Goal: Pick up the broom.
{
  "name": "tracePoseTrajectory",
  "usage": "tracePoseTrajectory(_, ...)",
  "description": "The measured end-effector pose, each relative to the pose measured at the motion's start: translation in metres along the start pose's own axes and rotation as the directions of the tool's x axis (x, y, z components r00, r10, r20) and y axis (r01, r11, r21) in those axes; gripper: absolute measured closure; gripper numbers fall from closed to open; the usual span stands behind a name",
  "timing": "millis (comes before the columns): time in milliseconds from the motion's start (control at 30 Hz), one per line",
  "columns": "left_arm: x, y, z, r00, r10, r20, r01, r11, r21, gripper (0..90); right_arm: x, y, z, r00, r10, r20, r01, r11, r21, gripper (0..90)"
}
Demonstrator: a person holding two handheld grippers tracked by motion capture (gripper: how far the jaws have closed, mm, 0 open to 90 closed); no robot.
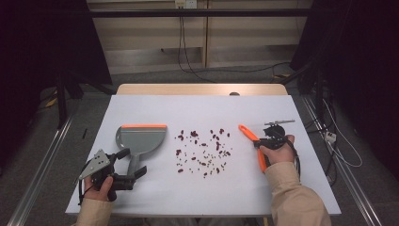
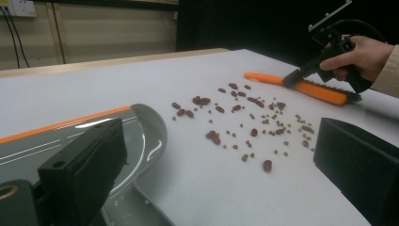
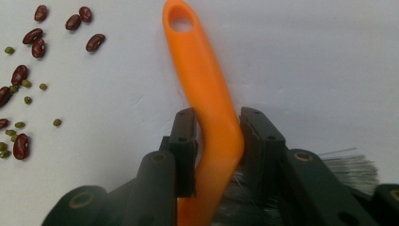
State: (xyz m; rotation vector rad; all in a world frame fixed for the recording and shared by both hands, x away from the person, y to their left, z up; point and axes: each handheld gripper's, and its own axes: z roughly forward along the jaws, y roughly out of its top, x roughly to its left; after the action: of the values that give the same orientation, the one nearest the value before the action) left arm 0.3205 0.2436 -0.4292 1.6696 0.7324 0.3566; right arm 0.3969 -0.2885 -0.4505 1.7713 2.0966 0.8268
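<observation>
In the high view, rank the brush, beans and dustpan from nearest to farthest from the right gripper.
1. Brush: clamped in the right gripper, at the table's right.
2. Beans: scattered mid-table, to its left.
3. Dustpan: farthest left, by the left gripper.

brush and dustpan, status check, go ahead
Right gripper shut on the orange brush. Left gripper open, astride the dustpan handle. Beans scattered between them; nothing in the way.
</observation>
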Motion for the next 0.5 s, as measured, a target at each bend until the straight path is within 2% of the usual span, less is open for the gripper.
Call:
tracePoseTrajectory(133, -0.0007, 0.0008, 0.0009, 1.0, 0.001, 0.001, -0.001, 1.0, 0.0, 2.9, -0.0004, 0.0037, 0.0003, 1.0, -0.002, 0.001, 0.002, 1.0, 0.021, 68.4)
tracePoseTrajectory(233, -0.0011, 0.0005, 0.0012, 1.0, 0.002, 0.002, -0.002, 1.0, 0.001, 2.9, -0.002, 0.0065, -0.0002, 0.9998, 0.015, -0.012, -0.015, 0.999, 0.039, 68.9)
tracePoseTrajectory(400, 0.0002, 0.0006, -0.0013, 1.0, 0.002, -0.004, -0.002, 1.0, -0.003, 2.9, -0.004, 0.0087, -0.0033, 0.9991, 0.036, -0.024, -0.035, 0.999, 0.038, 70.6)
tracePoseTrajectory(500, 0.001, 0.0007, -0.0025, 1.0, 0.002, -0.009, -0.002, 1.0, -0.001, 2.9, -0.0011, 0.01, -0.003, 1.0, 0.001, -0.004, -0.001, 0.999, 0.039, 70.7)
